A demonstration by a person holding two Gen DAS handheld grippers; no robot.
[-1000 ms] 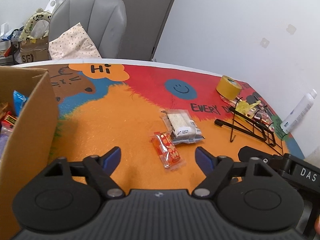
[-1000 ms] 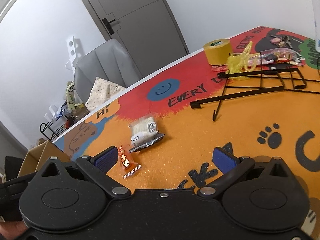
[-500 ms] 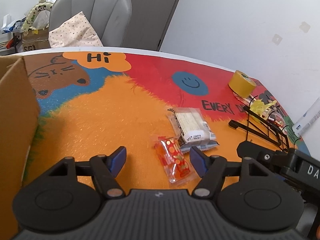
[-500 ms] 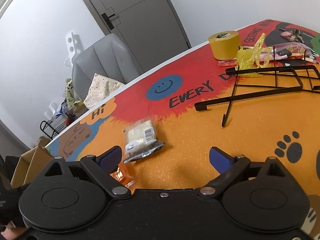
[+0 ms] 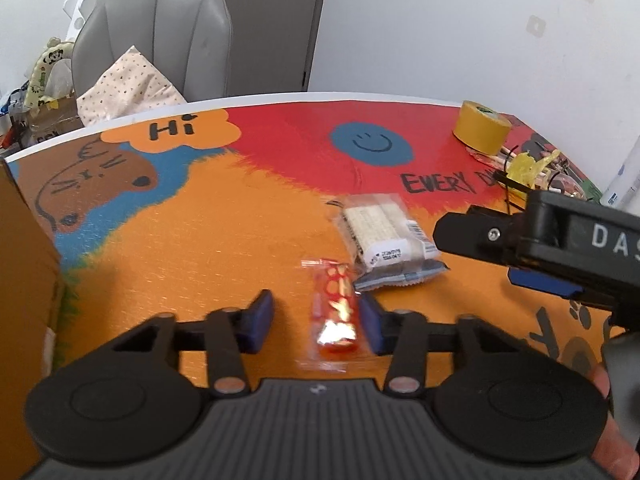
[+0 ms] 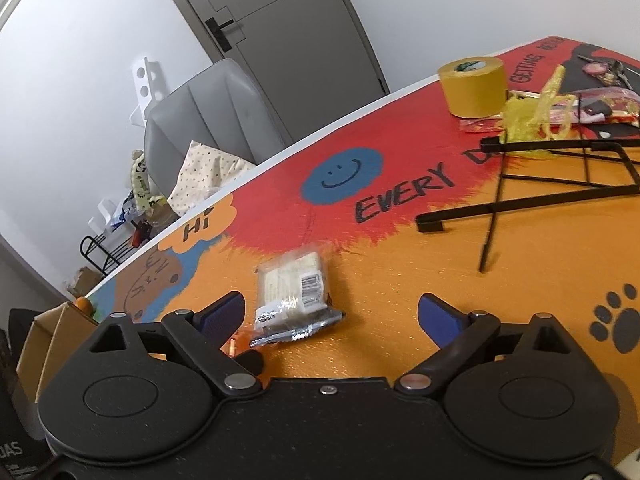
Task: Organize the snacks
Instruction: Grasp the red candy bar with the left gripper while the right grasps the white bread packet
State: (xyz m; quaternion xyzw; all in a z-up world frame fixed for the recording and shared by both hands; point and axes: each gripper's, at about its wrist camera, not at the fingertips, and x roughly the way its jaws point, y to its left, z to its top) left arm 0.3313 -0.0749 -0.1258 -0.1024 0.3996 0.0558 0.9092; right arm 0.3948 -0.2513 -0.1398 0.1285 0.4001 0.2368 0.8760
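So the left tool (image 5: 316, 322) is down over the little red candy packet (image 5: 335, 312), jaws closing in from both sides; one pad is right at the wrapper, the other not there yet, so no real grip. The packet lies flat on the worktop (image 5: 200, 248), lengthwise between the fingers, easy pinch. The right tool (image 6: 331, 311) hangs wide open with nothing held, lined up on the cracker pack (image 6: 294, 292) just ahead of it, probably next. A cardboard box (image 5: 24, 264) off to the left tool's side looks like where the snacks go
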